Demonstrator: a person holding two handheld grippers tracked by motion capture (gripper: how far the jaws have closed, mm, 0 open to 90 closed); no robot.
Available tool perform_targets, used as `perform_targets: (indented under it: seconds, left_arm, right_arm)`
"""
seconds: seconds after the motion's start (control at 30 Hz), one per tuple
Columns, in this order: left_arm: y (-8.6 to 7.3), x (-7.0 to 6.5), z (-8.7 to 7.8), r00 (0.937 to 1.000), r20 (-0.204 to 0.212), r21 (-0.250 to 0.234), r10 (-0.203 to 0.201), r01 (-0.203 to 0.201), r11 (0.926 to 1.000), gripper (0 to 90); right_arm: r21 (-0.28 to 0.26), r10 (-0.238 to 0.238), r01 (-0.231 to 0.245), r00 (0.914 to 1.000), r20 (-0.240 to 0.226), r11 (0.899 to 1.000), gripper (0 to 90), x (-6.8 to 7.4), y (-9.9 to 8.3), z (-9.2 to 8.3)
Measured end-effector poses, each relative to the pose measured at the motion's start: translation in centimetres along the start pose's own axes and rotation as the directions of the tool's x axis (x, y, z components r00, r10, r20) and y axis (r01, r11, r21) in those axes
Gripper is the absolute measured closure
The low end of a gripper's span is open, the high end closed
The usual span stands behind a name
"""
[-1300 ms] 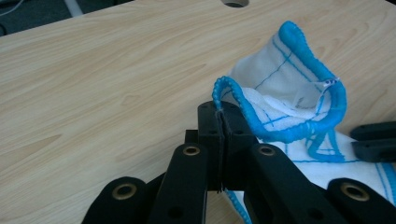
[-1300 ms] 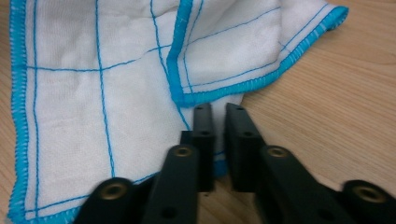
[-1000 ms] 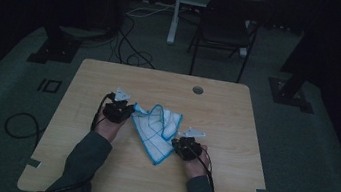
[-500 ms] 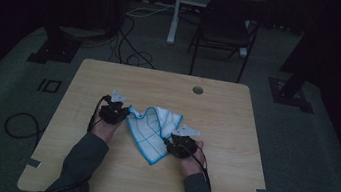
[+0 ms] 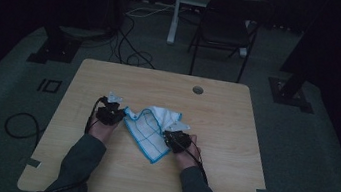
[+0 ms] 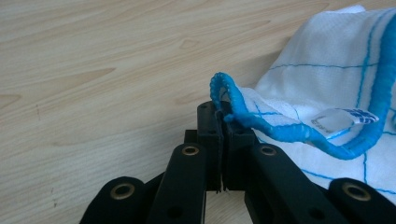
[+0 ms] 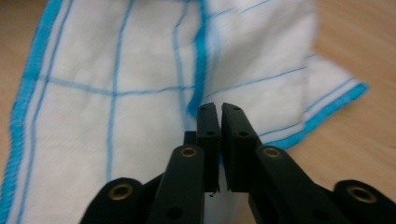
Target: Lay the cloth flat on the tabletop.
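Two grippers are held low over the wooden table, one in each hand, with a white cloth edged and checked in blue lying between them. In the left gripper view, the left gripper is seen with its jaws pressed together, and the thick blue hem of the cloth is pinched at a corner between the pads, a loop of hem standing up just above the tips. A small printed label is sewn at that edge. In the right gripper view, the right gripper is seen with its jaws drawn almost together, a thin slit left between them; they have just been closing after a brief opening. The cloth is spread flat under and beyond the tips, a blue hem running up to the jaws, but whether fabric is actually caught between the pads cannot be told.

From above, the left gripper is held at the cloth's left edge and the right gripper at its lower right side. Both forearms, in dark sleeves, are brought in from the near edge of the table, angled slightly inward, the left hand lying farther forward than the right hand. The cloth is spread somewhat crumpled near the middle of the table.
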State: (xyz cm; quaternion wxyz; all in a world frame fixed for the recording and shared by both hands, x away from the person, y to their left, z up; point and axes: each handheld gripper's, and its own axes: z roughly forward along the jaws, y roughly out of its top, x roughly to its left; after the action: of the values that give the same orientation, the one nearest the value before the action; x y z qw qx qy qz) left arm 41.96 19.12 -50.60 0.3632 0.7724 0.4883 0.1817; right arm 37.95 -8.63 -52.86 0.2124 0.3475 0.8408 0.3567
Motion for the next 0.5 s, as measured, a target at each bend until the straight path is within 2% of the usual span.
perform_targets:
  seconds: [0.33, 0.5]
  left_arm:
    - [-0.7, 1.6, -0.4, 0.9980, 0.001, 0.000, -0.063, 0.063, 0.9980, 84.7]
    - [-1.0, 2.8, -1.0, 0.9942, -0.007, -0.013, -0.107, 0.107, 0.9942, 82.9]
  right_arm:
    - [-0.040, 0.049, -0.048, 0.9985, 0.026, 0.998, 89.3, -2.2, 1.5, -0.9]
    - [-0.072, 0.056, -0.053, 0.9977, 0.039, 0.996, 89.4, -2.9, 2.7, -1.3]
